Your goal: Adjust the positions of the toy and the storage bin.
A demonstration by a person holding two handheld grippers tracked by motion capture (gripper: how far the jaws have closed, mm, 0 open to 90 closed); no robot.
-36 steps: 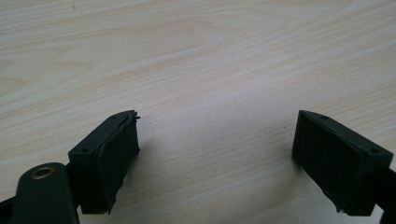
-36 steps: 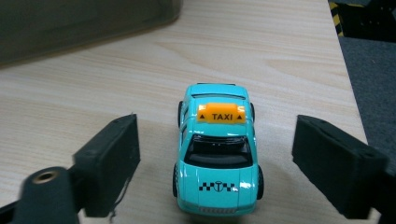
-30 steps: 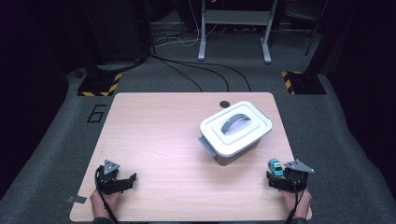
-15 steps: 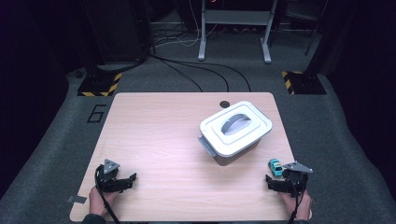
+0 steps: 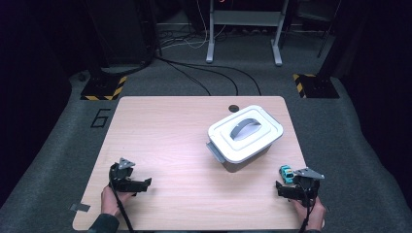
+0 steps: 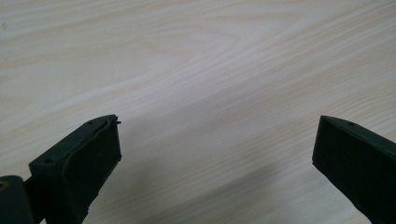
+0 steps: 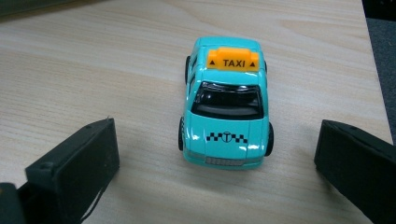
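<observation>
Two hand-held grippers are at work on the wooden surface (image 5: pixel 184 145), taking the lidded grey box (image 5: pixel 245 137) as landmark. The right hand-held gripper (image 5: pixel 290 185) sits just right of and nearer the person than the box, jaws set wide apart, with the turquoise toy taxi (image 7: pixel 225 102) standing on its wheels just ahead of and between them, nose toward the camera, untouched by either pad. The taxi (image 5: pixel 286 173) lies close beside the box's near right corner, near the surface edge. The left hand-held gripper (image 5: pixel 141 183) is well to the left of the box; its jaws have just been opening and now stand wide with only bare wood between them. Judgement: nothing is yet grasped; the right side appears lined up to close on the taxi, and the box lid remains on.
</observation>
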